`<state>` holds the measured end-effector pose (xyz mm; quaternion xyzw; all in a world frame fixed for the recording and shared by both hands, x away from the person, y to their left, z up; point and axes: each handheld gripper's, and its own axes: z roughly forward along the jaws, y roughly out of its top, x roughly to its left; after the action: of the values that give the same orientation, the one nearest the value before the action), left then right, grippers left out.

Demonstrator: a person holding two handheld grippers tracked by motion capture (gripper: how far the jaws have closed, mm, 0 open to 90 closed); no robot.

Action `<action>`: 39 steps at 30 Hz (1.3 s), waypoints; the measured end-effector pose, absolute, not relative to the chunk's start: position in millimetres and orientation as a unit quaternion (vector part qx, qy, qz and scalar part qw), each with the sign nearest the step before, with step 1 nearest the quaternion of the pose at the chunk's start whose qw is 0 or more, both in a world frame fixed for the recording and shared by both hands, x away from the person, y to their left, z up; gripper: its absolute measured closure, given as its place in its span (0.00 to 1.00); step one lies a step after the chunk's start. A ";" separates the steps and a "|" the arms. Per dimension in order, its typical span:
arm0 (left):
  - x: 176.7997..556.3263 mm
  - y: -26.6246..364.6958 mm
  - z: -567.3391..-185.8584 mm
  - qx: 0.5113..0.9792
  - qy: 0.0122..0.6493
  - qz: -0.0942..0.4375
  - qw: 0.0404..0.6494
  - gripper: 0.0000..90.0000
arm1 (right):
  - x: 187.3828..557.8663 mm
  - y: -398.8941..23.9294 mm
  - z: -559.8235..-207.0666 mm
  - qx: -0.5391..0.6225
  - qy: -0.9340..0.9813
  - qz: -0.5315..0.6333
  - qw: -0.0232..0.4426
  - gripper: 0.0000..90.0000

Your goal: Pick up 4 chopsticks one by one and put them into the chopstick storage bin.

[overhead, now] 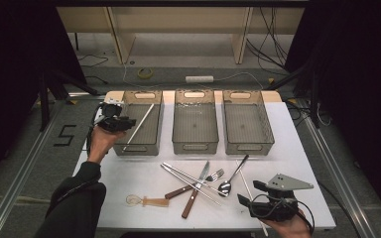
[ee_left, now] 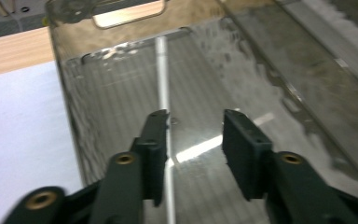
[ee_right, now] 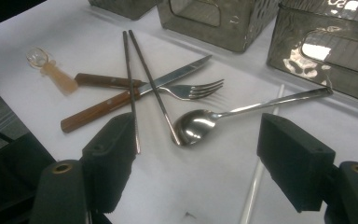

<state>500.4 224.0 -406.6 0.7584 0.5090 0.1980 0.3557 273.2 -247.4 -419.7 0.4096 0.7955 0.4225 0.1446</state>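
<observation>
My left gripper [overhead: 128, 122] hovers over the left bin [overhead: 155, 130], a translucent grey box. Its jaws stand open [ee_left: 193, 135] above the bin's floor. A thin white stick [ee_left: 162, 84] lies slantwise in that bin, passing just under the left jaw's pad, and neither pad presses on it. My right gripper [overhead: 250, 192] is low at the table's front right, jaws wide open [ee_right: 196, 158] with nothing between them. Ahead of it lie a steel spoon [ee_right: 200, 125], a fork [ee_right: 193, 89], a wooden-handled knife [ee_right: 107, 107], two metal chopsticks [ee_right: 142, 70] and another white stick [ee_right: 260, 170].
The middle bin [overhead: 195, 145] and the right bin [overhead: 248, 145] stand at the back of the white table [overhead: 129, 173]. A small clear spoon with a tan handle [overhead: 144, 201] lies near the front edge. A person's sleeve [overhead: 77, 198] comes in at bottom left.
</observation>
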 end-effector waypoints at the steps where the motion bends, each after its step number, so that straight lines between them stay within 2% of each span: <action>1: 497.6 222.7 -404.6 0.759 0.506 0.197 0.360 0.61 | 273.1 -247.7 -419.5 0.412 0.795 0.420 0.145 0.33; 7: 476.2 213.8 -396.9 0.761 0.488 0.174 0.391 0.46 | 274.1 -250.1 -420.2 0.430 0.795 0.401 0.149 0.33; 14: 445.1 207.2 -393.5 0.767 0.462 0.160 0.415 0.36 | 277.4 -254.0 -422.2 0.464 0.796 0.357 0.152 0.37; 29: 399.2 197.2 -402.6 0.776 0.413 0.151 0.452 0.29 | 282.8 -257.7 -429.5 0.493 0.822 0.254 0.126 0.42; 39: 379.3 187.7 -405.9 0.774 0.388 0.151 0.478 0.27 | 285.3 -257.2 -434.7 0.496 0.836 0.209 0.109 0.53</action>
<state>379.3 187.7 -405.9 0.7736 0.3876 0.1508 0.4781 285.3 -257.2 -434.7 0.4963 0.8356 0.2085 0.1089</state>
